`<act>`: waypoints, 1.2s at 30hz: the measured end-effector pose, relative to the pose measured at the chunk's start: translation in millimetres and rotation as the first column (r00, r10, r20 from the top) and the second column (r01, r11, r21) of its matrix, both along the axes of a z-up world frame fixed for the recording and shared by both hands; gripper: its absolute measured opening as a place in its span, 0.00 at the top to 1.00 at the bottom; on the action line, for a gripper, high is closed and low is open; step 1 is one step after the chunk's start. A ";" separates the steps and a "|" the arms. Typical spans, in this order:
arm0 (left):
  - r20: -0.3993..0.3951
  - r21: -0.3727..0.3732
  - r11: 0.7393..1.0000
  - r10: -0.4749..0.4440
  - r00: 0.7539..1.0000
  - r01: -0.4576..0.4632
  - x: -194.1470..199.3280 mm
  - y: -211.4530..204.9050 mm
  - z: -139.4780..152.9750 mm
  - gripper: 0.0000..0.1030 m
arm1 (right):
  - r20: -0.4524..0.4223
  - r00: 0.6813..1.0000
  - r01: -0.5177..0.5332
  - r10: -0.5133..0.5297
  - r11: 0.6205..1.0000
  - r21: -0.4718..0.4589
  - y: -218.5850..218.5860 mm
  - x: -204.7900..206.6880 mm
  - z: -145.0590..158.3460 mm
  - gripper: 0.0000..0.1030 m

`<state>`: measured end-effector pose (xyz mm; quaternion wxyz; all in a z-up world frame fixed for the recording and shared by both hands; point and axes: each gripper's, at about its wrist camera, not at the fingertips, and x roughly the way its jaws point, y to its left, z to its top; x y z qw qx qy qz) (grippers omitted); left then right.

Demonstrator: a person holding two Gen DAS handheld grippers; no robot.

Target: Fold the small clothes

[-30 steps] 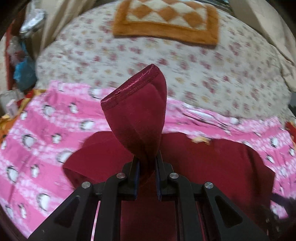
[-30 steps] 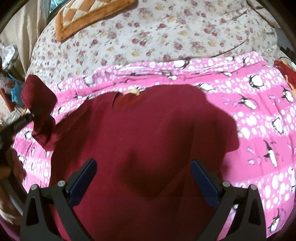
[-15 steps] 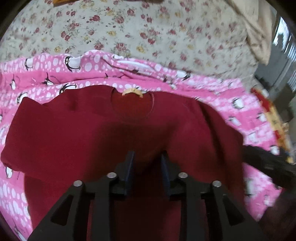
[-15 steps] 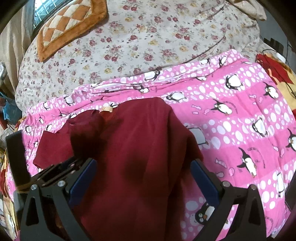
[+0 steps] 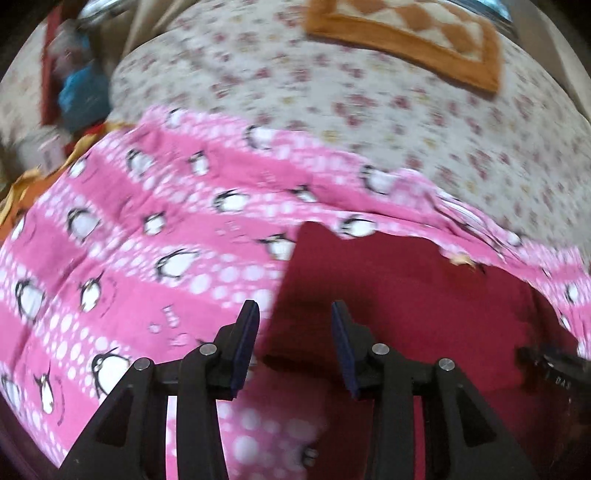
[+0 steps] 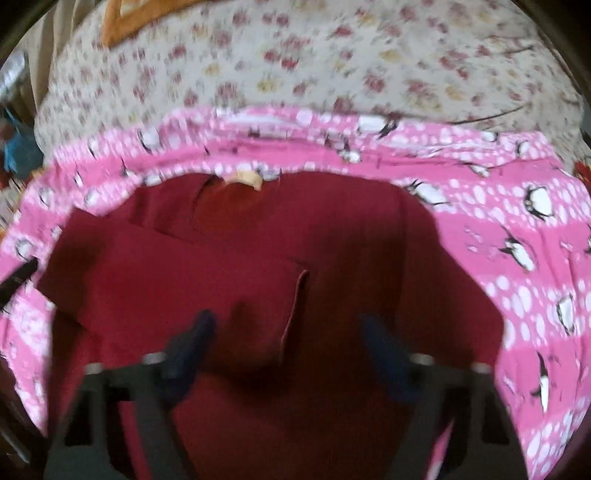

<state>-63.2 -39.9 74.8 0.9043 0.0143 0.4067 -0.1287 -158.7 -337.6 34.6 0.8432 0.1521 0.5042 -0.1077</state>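
The red shirt (image 6: 332,258) lies flat on the pink blanket (image 6: 517,221), collar at 12 o'clock, one sleeve (image 6: 192,280) folded in; the other side and lengthwise folds remain

Left gripper (image 5: 294,328) is opening, right gripper (image 6: 288,343) closing, both holding nothing

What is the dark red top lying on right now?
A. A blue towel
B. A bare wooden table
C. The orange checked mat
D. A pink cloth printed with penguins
D: the dark red top lies spread on the pink penguin cloth, which shows around its edges, and the orange checked mat sits far off.
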 end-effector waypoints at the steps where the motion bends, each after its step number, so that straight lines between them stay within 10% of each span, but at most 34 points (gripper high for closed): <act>1: -0.002 -0.001 1.000 0.022 1.000 -0.022 3.4 5.2 -1.5 0.81 | 0.011 1.000 -0.005 0.005 1.000 -0.005 0.8 1.0 -0.7 0.72; 3: 0.003 -0.009 0.999 0.038 0.999 -0.038 7.9 10.7 -2.4 0.81 | 0.052 0.999 -0.006 0.008 0.999 -0.032 0.5 -2.2 9.7 0.95; 8: 0.011 -0.045 0.998 0.043 0.999 -0.043 8.6 11.2 -1.7 0.81 | 0.152 0.986 0.084 -0.067 0.991 -0.109 -23.1 -14.1 44.1 0.95; 19: 0.033 -0.025 0.999 -0.033 0.999 0.033 6.9 -26.7 -2.0 0.81 | 0.086 0.985 0.166 -0.149 0.953 -0.253 -49.8 -16.1 32.4 0.95; 25: -0.067 0.141 0.987 -0.063 0.996 0.072 20.4 -55.1 -43.4 0.81 | 0.010 0.987 0.154 -0.158 0.944 -0.291 -66.3 0.2 7.9 0.94; 36: -0.048 0.135 0.989 -0.053 0.997 0.059 16.6 -54.3 -46.8 0.81 | 0.109 0.989 0.110 -0.101 0.991 -0.082 -49.4 -19.6 37.8 0.76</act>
